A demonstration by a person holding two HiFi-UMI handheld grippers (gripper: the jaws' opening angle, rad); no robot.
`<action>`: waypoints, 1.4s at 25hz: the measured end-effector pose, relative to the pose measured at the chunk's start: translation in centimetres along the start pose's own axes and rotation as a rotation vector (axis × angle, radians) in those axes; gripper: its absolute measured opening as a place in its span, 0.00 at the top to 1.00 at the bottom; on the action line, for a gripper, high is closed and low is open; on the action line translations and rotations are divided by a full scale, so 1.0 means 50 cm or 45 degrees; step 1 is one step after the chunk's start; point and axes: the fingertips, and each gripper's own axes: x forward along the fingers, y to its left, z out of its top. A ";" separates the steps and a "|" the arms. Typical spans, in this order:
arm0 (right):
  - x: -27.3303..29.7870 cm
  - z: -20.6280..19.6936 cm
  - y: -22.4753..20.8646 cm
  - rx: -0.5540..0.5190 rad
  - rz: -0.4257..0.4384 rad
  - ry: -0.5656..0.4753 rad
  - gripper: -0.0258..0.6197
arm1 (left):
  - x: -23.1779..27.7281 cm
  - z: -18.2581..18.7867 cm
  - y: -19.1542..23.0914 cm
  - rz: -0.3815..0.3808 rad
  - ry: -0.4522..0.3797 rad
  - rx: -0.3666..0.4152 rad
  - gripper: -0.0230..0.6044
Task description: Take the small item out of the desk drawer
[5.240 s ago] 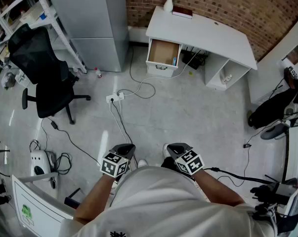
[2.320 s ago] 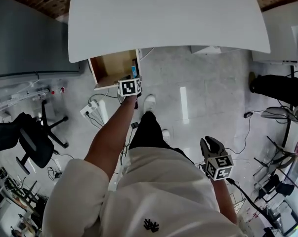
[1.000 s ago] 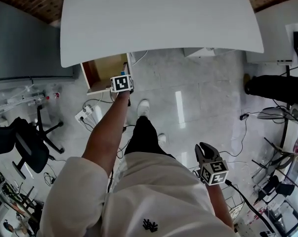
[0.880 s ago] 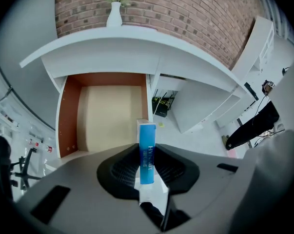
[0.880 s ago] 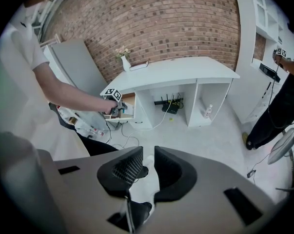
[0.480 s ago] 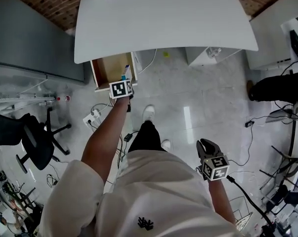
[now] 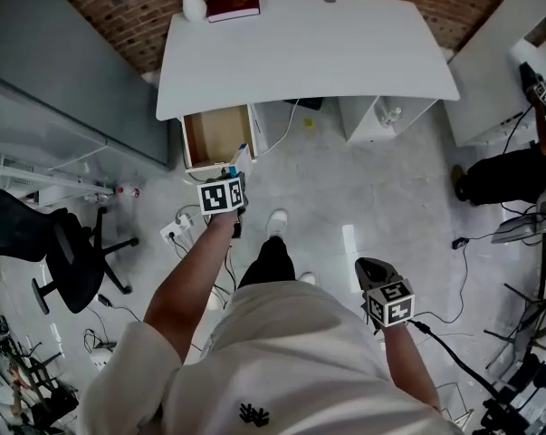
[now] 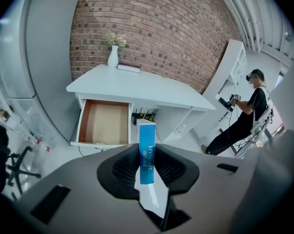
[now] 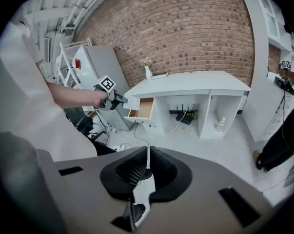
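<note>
In front of the white desk (image 7: pixel 309 48) we stand on a pale, glossy tiled floor (image 7: pixel 363 188), with a red-brown brick wall (image 8: pixel 151 28) directly behind the desk. On the desk's back left corner are a white vase (image 8: pixel 113 56) of flowers and, just beside it, a dark red book (image 7: pixel 233 4). The drawer (image 7: pixel 216 136) under the desk's left end is pulled out, and its brown inside is bare. To the desk's left are a grey cabinet (image 7: pixel 64 71) and, nearer us, a black office chair (image 7: pixel 37 234). A white power strip (image 7: pixel 177 231) with cables lies on the floor before the drawer. To the desk's right stands a person in black (image 8: pixel 242 116).

Our left gripper (image 8: pixel 147 165) is clamped on the small box (image 8: pixel 147 145). It holds the box upright in the air just in front of the drawer and clear of it. The box is blue on its near face and white on its side. White lettering runs down the blue face and begins "HYN"; we cannot read the rest with certainty.

Our right gripper (image 9: pixel 146 172) hangs low, well back from the desk, its jaws together on nothing.
</note>
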 end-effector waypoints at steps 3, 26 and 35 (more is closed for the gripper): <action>-0.017 -0.027 0.027 -0.064 0.017 0.019 0.90 | -0.082 -0.018 -0.028 -0.045 -0.021 -0.013 0.81; -0.149 -0.080 0.112 -0.208 0.044 -0.060 0.91 | -0.397 -0.207 -0.184 -0.161 -0.056 0.118 0.81; -0.165 -0.082 0.115 -0.223 0.037 -0.103 0.91 | -0.417 -0.241 -0.199 -0.168 -0.077 0.128 0.81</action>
